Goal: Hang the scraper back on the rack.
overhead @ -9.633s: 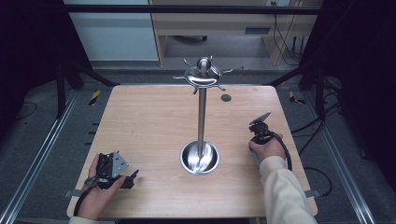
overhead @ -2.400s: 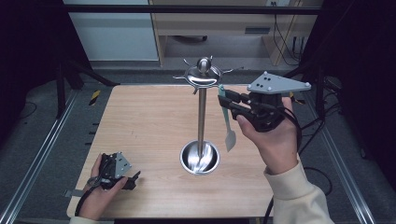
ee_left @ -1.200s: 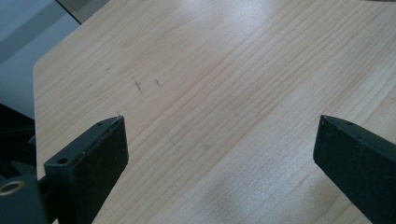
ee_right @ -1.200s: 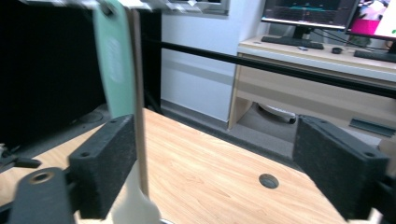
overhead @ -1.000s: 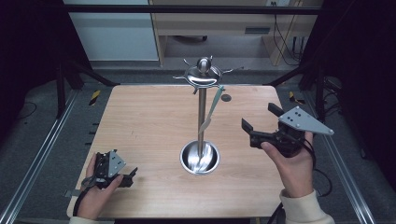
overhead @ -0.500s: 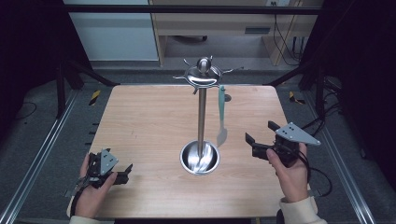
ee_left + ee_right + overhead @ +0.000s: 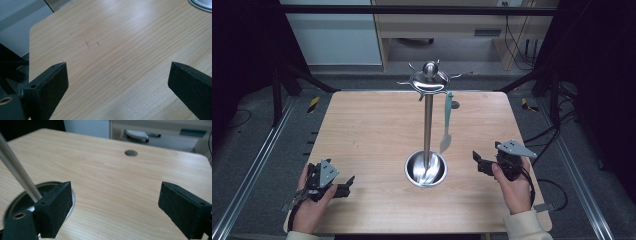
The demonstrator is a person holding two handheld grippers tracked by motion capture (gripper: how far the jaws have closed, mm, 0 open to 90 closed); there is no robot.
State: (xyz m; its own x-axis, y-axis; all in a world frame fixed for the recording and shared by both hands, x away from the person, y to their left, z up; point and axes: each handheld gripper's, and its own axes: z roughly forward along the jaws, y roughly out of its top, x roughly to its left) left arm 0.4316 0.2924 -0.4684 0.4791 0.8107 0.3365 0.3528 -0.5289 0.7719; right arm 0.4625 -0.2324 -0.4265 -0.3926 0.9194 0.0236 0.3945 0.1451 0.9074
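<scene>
A steel utensil stand (image 7: 428, 120) rises from a round dish base (image 7: 426, 168) at the table's middle, with hooks around its crown (image 7: 430, 80). A pale grey-green utensil (image 7: 447, 120) hangs from a right-hand hook and reaches down towards the base. My right gripper (image 7: 478, 163) is low over the table, to the right of the base, open and holding nothing. In the right gripper view the stand's pole (image 7: 20, 173) and base (image 7: 22, 200) lie beyond the left jaw. My left gripper (image 7: 346, 183) rests at the front left, open over bare wood (image 7: 112, 55).
The wooden table (image 7: 362, 130) has a small round hole (image 7: 455, 105) near its back edge, also in the right gripper view as a hole (image 7: 131, 152). Metal frame rails (image 7: 257, 160) run along both sides. Cables (image 7: 557, 185) trail off the right side.
My right gripper hung the utensil on the stand, let go, and drew back and down to the table's right. The utensil swung and now hangs straight. My left gripper barely moved.
</scene>
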